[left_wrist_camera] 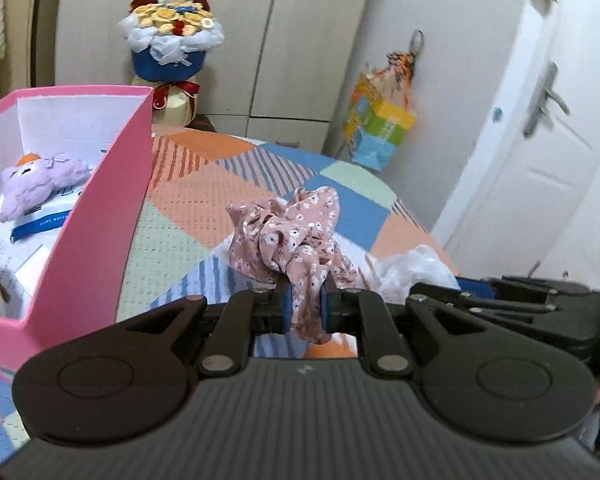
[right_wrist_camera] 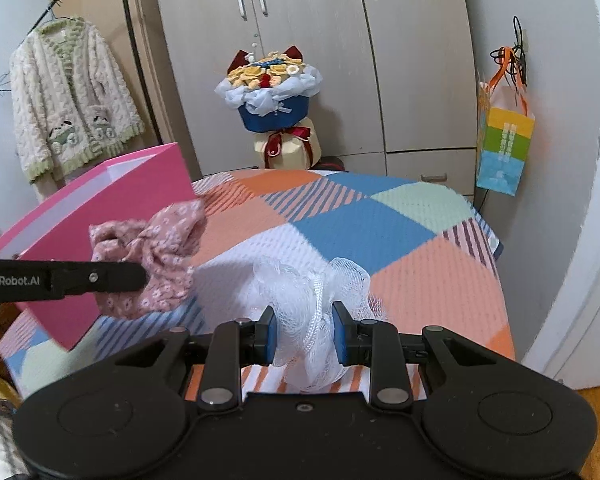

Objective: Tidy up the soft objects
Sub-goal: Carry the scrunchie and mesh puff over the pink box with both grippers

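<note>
Scrunchie (left_wrist_camera: pixel 287 236) and mesh puff (right_wrist_camera: pixel 312 304) are the soft things I'm sorting, and the pink box (left_wrist_camera: pixel 95 216) at the left of the bed (left_wrist_camera: pixel 203 196) is, I judge, where both belong, since a purple plush (left_wrist_camera: pixel 39 186) already lies inside it. I keep the box open-topped and close so each drop is short. My left gripper (left_wrist_camera: pixel 304 304) has its jaws pinched narrow on the scrunchie's floral fabric, lifted just beside the box wall. My right gripper (right_wrist_camera: pixel 304 338) has its jaws closed on the puff's bunched netting, low over the quilt; I hold it back, I think, so the two don't crowd the opening.
</note>
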### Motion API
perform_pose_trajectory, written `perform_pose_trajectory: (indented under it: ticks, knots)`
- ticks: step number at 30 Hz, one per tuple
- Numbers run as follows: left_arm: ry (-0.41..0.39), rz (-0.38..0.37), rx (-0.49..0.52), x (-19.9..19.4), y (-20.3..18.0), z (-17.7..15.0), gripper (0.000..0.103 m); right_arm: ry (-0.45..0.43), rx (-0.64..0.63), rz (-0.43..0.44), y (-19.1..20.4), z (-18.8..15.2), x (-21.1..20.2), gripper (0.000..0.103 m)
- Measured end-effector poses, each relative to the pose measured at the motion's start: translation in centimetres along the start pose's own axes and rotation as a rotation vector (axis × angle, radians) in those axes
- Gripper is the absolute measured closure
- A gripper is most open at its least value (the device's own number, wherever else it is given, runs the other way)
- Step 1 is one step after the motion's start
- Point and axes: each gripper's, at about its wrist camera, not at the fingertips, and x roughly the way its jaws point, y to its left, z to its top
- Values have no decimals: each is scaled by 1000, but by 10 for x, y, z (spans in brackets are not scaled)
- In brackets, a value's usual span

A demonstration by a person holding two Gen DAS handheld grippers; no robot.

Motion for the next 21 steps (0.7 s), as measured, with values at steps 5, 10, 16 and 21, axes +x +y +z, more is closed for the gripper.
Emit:
perform_pose_trajectory:
  ticks: [5,10,16,21]
  knots:
    - [7,-39,51,-26,8,-10,91,35,10,34,16,-16,-17,71]
    - [27,-123,65,-57,21,-17,91,67,-5,136,33,-25,-35,71]
    - [14,-142,71,-93,42,-13,91,119,-87,205,63,-15,-47,71]
    - [5,-152,65,-129,59,5,91,118,-124,348,87,10,-56,70]
